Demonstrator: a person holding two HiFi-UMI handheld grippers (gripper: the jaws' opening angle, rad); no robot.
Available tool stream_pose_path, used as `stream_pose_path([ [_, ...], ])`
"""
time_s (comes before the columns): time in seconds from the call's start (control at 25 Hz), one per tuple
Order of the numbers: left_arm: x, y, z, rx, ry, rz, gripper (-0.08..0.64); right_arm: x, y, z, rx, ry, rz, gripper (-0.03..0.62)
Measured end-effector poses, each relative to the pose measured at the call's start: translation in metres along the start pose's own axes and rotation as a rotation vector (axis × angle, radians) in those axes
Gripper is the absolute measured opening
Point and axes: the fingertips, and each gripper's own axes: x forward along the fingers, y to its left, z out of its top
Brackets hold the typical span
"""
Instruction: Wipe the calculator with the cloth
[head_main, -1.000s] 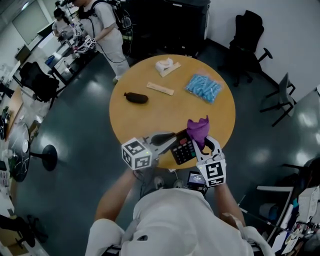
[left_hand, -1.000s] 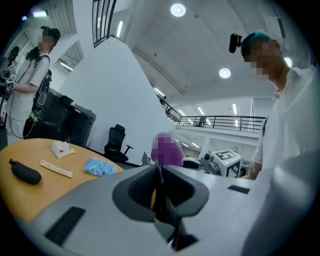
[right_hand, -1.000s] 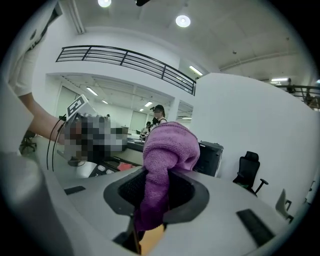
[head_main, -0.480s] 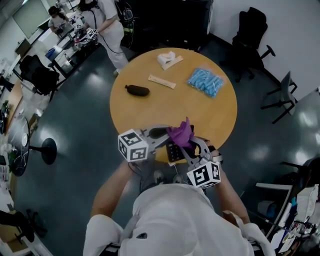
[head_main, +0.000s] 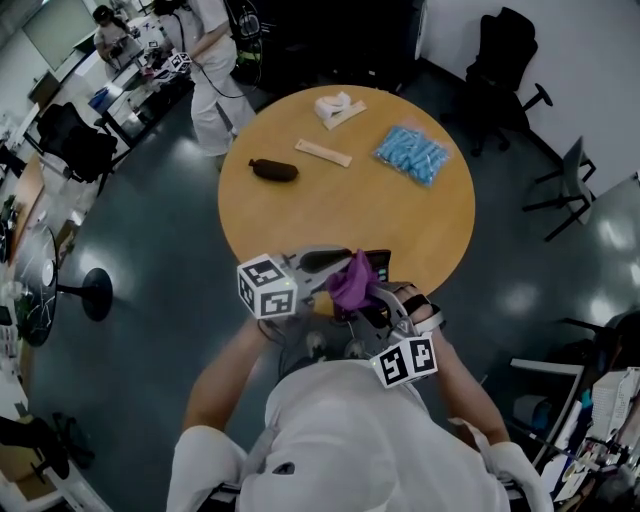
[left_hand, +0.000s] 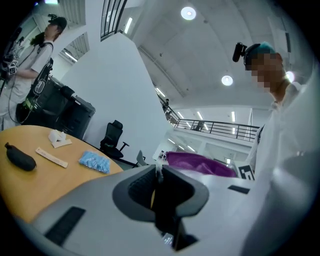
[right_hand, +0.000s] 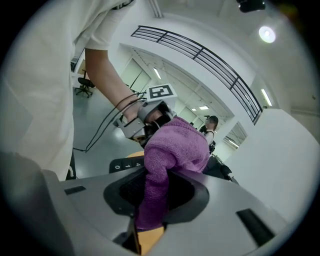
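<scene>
- The fingers (left_hand: 95, 205) of the left gripper (left_hand: 158, 175) were clamped on one edge of the black calculator (head_main: 378, 262), which showed edge-on between them in the left gripper view.
- The right gripper (right_hand: 155, 175) had its fingers closed on a fold of the purple knitted cloth (right_hand: 175, 145), whose bunched free end bulged out past the fingertips.
- The cloth lay on the calculator's face. In the right gripper view a strip of keys peeked out beside it.
- A second earlier the cloth had stood at the calculator's far right corner with the keypad in plain sight. It had since slid left across the keys and covered most of them.
- The right gripper's marker cube (head_main: 405, 362) had drawn in nearer the person's chest and rolled, showing its face at a new tilt.
- The left gripper's marker cube (head_main: 270, 287) sat almost where it had been, and the calculator was held above the near edge of the round wooden worktop (head_main: 340, 215).
- Farther out on the worktop lay a dark brown oblong pouch (head_main: 272, 170), a tan flat strip (head_main: 322, 151), a white crumpled packet (head_main: 338, 107) and a clear bag of blue pieces (head_main: 411, 154), all unmoved.
- Another person (head_main: 205, 60) stood beyond the worktop's far left side.
</scene>
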Motion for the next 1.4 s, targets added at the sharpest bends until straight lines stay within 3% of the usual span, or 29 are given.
stream_pose_path([
  [0.2, -0.003, -0.004, 0.002, 0.024, -0.004, -0.009, 0.044, -0.003, 0.041, 0.012, -0.073, -0.032, 0.134, 0.1],
  [0.44, -0.01, -0.007, 0.002, 0.07, -0.003, -0.015, 0.044, -0.026, 0.096, 0.005, -0.093, -0.079, 0.357, 0.1],
  [0.56, -0.012, -0.006, -0.001, 0.083, 0.009, -0.027, 0.044, -0.041, 0.074, 0.004, -0.082, -0.121, 0.328, 0.1],
  [0.76, -0.012, -0.016, -0.001, 0.092, 0.011, -0.068, 0.044, -0.047, -0.027, -0.008, -0.071, -0.112, 0.095, 0.1],
  [0.88, -0.01, -0.024, 0.003, 0.085, -0.009, -0.087, 0.044, -0.037, -0.054, -0.016, -0.085, -0.082, 0.037, 0.1],
  [1.12, -0.013, -0.02, 0.009, 0.081, -0.035, -0.066, 0.044, -0.027, -0.005, -0.017, -0.049, -0.085, 0.129, 0.1],
  [1.4, -0.02, -0.005, 0.001, 0.073, -0.032, -0.026, 0.044, -0.027, 0.072, -0.033, -0.008, -0.072, 0.302, 0.1],
])
